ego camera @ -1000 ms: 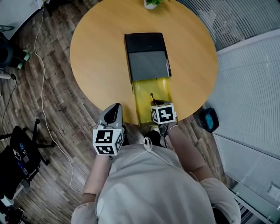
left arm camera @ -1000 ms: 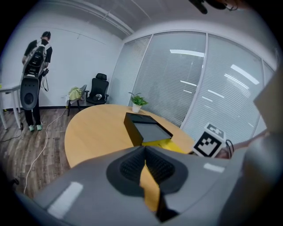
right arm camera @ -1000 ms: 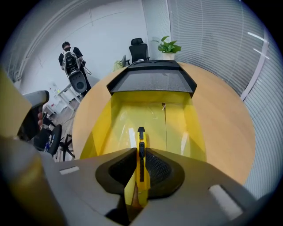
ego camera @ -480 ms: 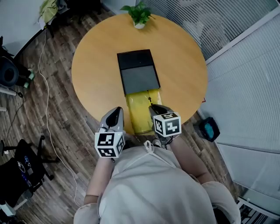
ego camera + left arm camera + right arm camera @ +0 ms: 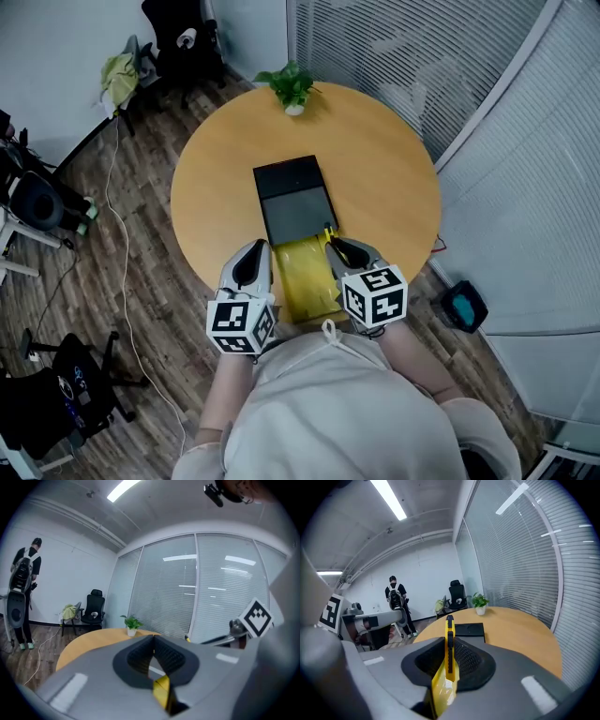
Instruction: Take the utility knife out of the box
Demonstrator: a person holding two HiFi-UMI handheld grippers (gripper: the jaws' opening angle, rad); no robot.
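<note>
My right gripper [image 5: 449, 657] is clenched on the slim yellow-and-black utility knife [image 5: 449, 629], whose end pokes out beyond the jaws.

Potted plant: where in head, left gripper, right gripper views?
Head view: potted plant top centre, far edge of the round wooden table.
Left gripper view: potted plant just left of centre.
Right gripper view: potted plant right of centre.
Shared landmark: that table.

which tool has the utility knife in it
The right tool: a yellow utility knife is clamped in its jaws. The left tool has no knife.
</note>
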